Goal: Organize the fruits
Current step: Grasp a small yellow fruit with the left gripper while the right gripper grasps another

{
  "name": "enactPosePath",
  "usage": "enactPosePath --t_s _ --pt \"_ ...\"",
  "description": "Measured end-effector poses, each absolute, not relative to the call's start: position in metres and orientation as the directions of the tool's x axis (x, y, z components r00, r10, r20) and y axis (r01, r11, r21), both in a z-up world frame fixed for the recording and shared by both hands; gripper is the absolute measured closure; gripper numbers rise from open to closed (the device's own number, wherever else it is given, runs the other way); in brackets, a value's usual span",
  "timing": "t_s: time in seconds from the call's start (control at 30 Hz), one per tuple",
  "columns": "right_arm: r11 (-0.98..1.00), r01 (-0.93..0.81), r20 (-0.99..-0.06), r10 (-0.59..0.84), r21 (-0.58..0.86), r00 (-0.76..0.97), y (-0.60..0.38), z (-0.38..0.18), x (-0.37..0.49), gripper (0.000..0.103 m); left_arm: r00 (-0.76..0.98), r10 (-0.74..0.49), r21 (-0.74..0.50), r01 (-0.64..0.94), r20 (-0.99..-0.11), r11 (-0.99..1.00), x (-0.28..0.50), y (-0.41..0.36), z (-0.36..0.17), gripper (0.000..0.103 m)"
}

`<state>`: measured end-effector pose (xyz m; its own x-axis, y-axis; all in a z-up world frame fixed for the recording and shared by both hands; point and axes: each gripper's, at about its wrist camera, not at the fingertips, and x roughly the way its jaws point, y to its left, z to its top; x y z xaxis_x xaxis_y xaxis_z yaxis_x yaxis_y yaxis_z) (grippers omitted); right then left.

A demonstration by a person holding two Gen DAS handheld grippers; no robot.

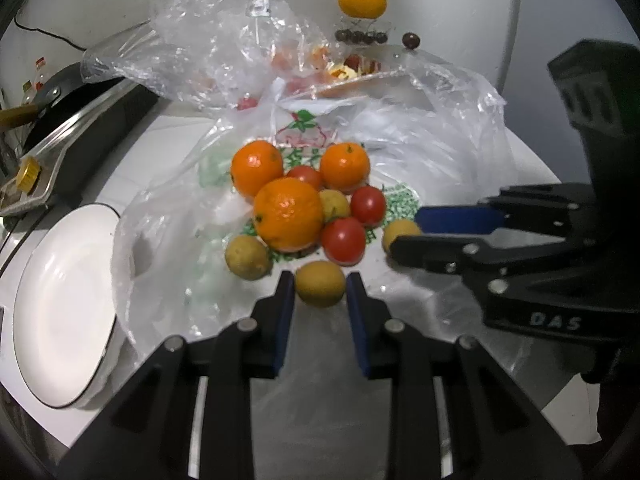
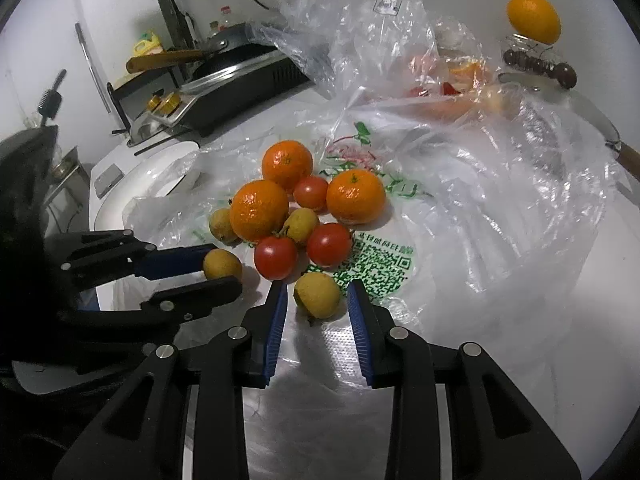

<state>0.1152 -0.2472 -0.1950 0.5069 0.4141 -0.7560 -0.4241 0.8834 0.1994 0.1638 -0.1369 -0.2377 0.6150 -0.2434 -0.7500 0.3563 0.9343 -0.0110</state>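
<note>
The left gripper (image 1: 320, 284) had its blue pads pressed on either side of a small yellow-brown fruit (image 1: 320, 284) at the near edge of the pile, clamped on it. The right gripper (image 2: 317, 295) stood with its jaws narrowed around another yellow-brown fruit (image 2: 317, 295); a thin gap showed on each side, so its pads were not pressing. Both fruits lay on the printed plastic bag (image 2: 400, 264) spread over the white table (image 2: 600, 320). Behind them sat three oranges (image 1: 288, 214), three red tomatoes (image 1: 344, 241) and two more small yellow fruits (image 1: 247, 257), touching in a heap. A white plate (image 1: 60, 300) lay just beside the bag.
</note>
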Motion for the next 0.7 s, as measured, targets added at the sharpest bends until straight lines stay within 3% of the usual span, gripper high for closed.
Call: enactPosePath --t_s 0.37,0.47,0.7 --pt "0.894 -0.418 -0.790 0.370 0.160 0.489 -0.235 -0.201 0.123 0.069 0.660 -0.239 -0.020 0.322 -0.712 0.947 0.154 -0.116 -0.221 0.076" --pt "0.898 -0.414 -0.791 0.358 0.148 0.495 -0.233 -0.201 0.122 0.075 0.669 -0.241 -0.019 0.321 -0.704 0.947 0.152 -0.113 -0.216 0.076" --pt "0.897 -0.422 -0.775 0.359 0.133 0.519 -0.224 -0.188 0.113 0.075 0.695 -0.248 -0.016 0.323 -0.675 0.946 0.142 -0.101 -0.206 0.076"
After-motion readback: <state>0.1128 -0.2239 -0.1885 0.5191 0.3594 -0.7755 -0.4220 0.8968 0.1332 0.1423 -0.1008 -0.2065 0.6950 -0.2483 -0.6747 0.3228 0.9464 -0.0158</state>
